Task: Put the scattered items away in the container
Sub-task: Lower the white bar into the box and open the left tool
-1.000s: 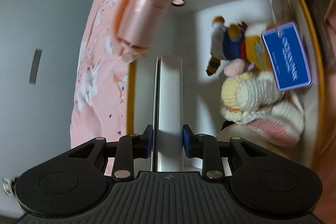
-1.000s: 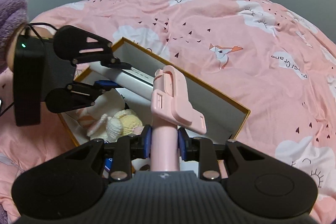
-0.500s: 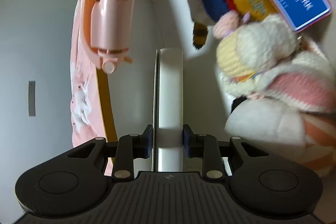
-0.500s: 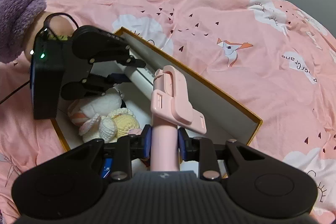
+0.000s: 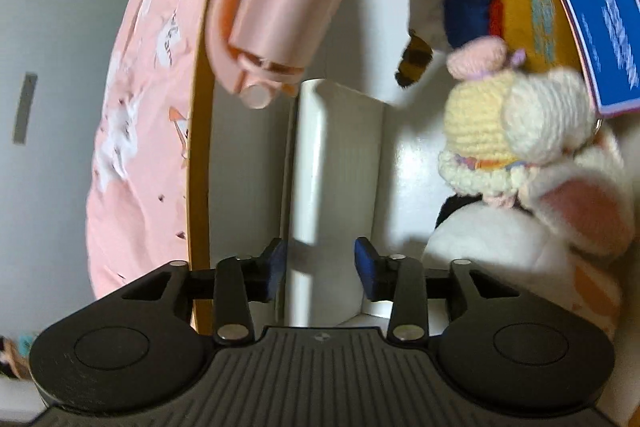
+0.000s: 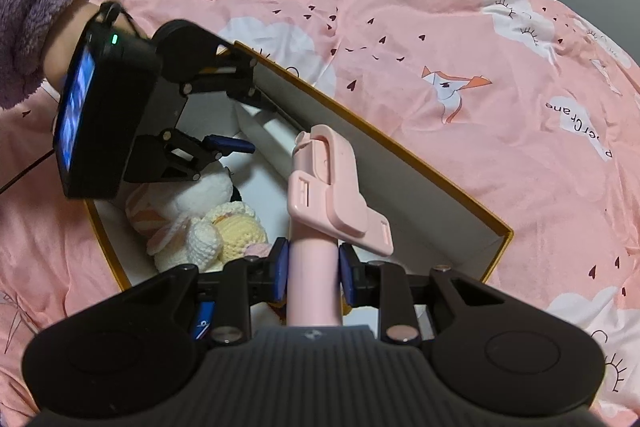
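Pink holder (image 6: 320,211) is clamped in the right gripper (image 6: 312,269) above the open box (image 6: 400,155). Left gripper (image 5: 320,263) is opening, its pads clear of the white slab (image 5: 336,163) lying inside beside crocheted toys (image 5: 516,131) crowding the box's right.

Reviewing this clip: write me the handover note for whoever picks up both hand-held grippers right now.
Left hand-held gripper: inside the box, jaws opening around the white slab-shaped item, which stands between the pads along the box wall.
Right hand-held gripper: shut on the pink phone holder, held above the box.
Done: plush toys and a blue tag lie in the box.
Left: draw the left gripper clear, lower the pink holder into the free space beside the toys and release. Other stray items are not visible on the pink bedspread.
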A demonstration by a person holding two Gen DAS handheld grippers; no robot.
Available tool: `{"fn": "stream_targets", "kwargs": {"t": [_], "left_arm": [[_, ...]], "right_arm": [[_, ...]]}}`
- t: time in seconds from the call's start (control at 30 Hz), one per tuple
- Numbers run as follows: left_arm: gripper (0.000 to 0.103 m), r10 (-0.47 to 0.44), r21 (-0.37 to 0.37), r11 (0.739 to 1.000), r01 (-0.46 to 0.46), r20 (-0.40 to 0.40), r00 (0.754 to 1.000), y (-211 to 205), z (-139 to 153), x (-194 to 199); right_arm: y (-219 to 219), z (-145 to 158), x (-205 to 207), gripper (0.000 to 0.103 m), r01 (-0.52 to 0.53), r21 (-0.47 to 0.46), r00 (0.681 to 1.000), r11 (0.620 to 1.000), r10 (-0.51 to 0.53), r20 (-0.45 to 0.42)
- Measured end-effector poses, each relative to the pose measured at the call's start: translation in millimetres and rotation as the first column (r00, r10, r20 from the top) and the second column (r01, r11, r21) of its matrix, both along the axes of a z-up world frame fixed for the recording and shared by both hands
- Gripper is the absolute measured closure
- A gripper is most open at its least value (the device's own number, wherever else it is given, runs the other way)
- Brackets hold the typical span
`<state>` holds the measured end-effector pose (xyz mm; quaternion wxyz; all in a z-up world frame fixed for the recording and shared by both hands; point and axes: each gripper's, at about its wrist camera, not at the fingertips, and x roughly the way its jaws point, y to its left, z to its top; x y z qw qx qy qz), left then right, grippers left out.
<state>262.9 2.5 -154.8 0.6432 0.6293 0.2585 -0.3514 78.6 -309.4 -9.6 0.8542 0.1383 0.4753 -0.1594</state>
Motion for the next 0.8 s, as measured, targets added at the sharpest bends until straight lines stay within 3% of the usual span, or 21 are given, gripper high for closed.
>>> {"fn": "stream_targets", "kwargs": {"t": [0.27, 0.3, 0.33, 0.47, 0.67, 0.8], "left_arm": [[0.053, 0.016, -0.076, 0.997, -0.019, -0.036, 0.999, -21.6, 32.3, 0.6], [0.055, 0.015, -0.074, 0.997, -0.018, -0.039, 0.999, -23.0, 31.5, 1.7], [0.063, 0.021, -0.071, 0.997, -0.025, -0.052, 0.998, -24.1, 29.7, 1.8], [0.072, 0.052, -0.056, 0.997, -0.057, -0.088, 0.995, -25.8, 22.0, 7.4], [0.077, 0.083, -0.084, 0.992, -0.091, -0.093, 0.992, -20.7, 31.5, 5.6], [0.077, 0.100, -0.114, 0.987, -0.112, -0.104, 0.989, -14.4, 48.6, 4.8]], "right_arm": [[-1.4, -0.5, -3.2, 0.074, 0.012, -0.016, 1.000, 1.000, -0.012, -0.010], [-0.8, -0.9, -3.4, 0.074, 0.010, -0.019, 1.000, 1.000, -0.011, -0.012], [-0.5, -1.0, -3.4, 0.074, 0.010, -0.019, 1.000, 1.000, -0.010, -0.013], [-1.7, -1.0, -4.7, 0.074, -0.002, -0.060, 0.998, 0.998, -0.002, -0.055], [-0.1, -3.5, -3.4, 0.074, -0.030, -0.066, 0.997, 0.997, 0.026, -0.070], [4.7, -5.8, 7.8, 0.074, -0.107, -0.086, 0.992, 0.991, 0.099, -0.083]]}}
